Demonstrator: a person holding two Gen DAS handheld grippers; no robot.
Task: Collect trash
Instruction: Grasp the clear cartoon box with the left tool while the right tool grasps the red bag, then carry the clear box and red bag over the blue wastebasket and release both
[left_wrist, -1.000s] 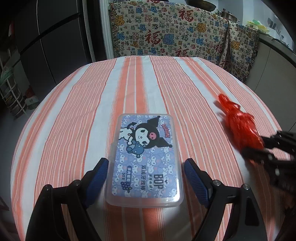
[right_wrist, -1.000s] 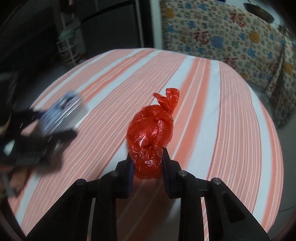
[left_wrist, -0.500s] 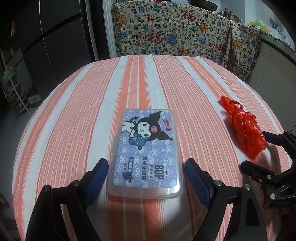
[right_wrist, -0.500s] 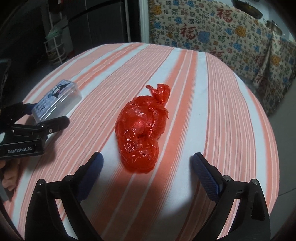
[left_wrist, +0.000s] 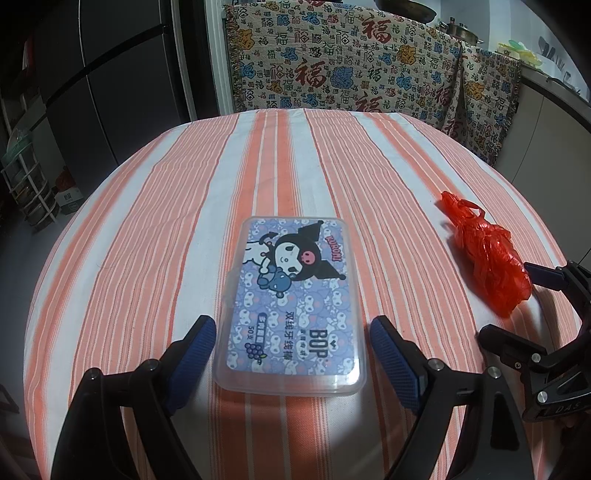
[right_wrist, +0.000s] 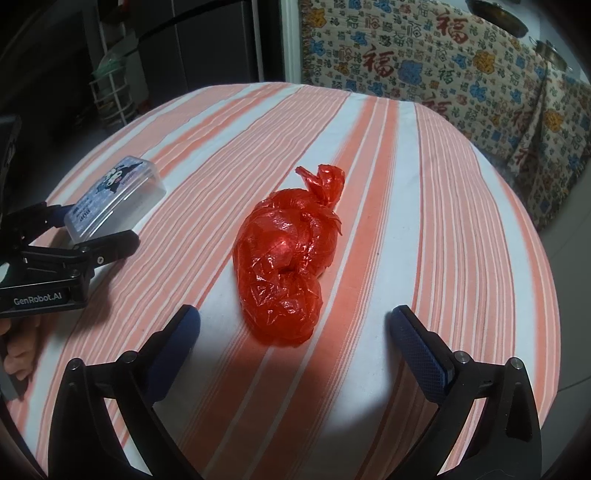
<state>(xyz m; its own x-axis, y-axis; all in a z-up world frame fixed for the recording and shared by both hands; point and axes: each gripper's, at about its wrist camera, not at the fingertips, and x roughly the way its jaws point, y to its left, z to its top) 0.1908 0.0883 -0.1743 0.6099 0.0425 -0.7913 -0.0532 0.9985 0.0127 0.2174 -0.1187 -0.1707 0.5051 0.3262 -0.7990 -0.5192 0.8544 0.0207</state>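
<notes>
A knotted red plastic bag (right_wrist: 288, 266) lies on the orange-and-white striped tablecloth (right_wrist: 443, 221). My right gripper (right_wrist: 294, 314) straddles its near end; the jaws are opening and neither pad touches the bag. In the left wrist view the same bag (left_wrist: 487, 258) lies at the right. A clear plastic box with a cartoon label (left_wrist: 291, 295) lies flat between the fingers of my left gripper (left_wrist: 291, 328), which is open with a small gap on each side. The box (right_wrist: 114, 195) also shows at the left of the right wrist view.
The round table's edge (left_wrist: 66, 258) curves close on both sides. A patterned cloth (left_wrist: 369, 66) hangs behind it, with a dark fridge (left_wrist: 92, 74) and a wire rack (left_wrist: 26, 184) at the left. A hand (right_wrist: 18, 354) holds the left gripper.
My right gripper has let go of the red bag and spread wide; the bag now lies on the cloth. The left gripper and the box have stayed put.
</notes>
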